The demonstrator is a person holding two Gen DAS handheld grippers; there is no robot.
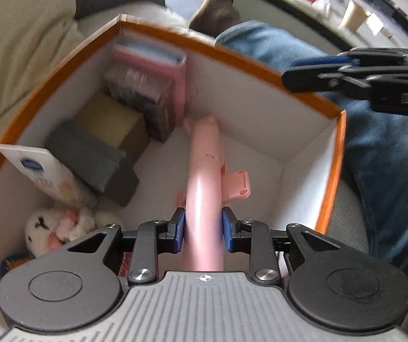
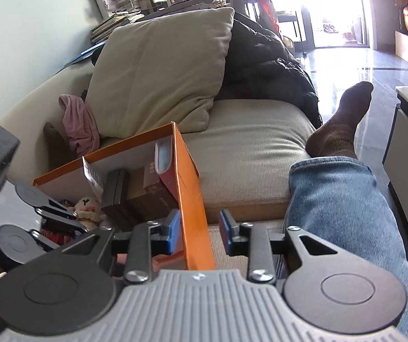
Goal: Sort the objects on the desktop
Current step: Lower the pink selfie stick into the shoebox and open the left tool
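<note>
At the box's (image 1: 47, 91) left side, books and a plush toy (image 1: 58, 228) are packed. The left gripper (image 1: 204, 229) has its jaws clamped on a pink tool (image 1: 204, 171), angled down inside the box. The right gripper (image 2: 199, 232) straddles the box's wall, jaws apart. Released now, the tool could topple, leaning against the wall.

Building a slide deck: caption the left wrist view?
Left gripper lowers a pink tool into the orange-rimmed box beside stacked boxes.
</note>
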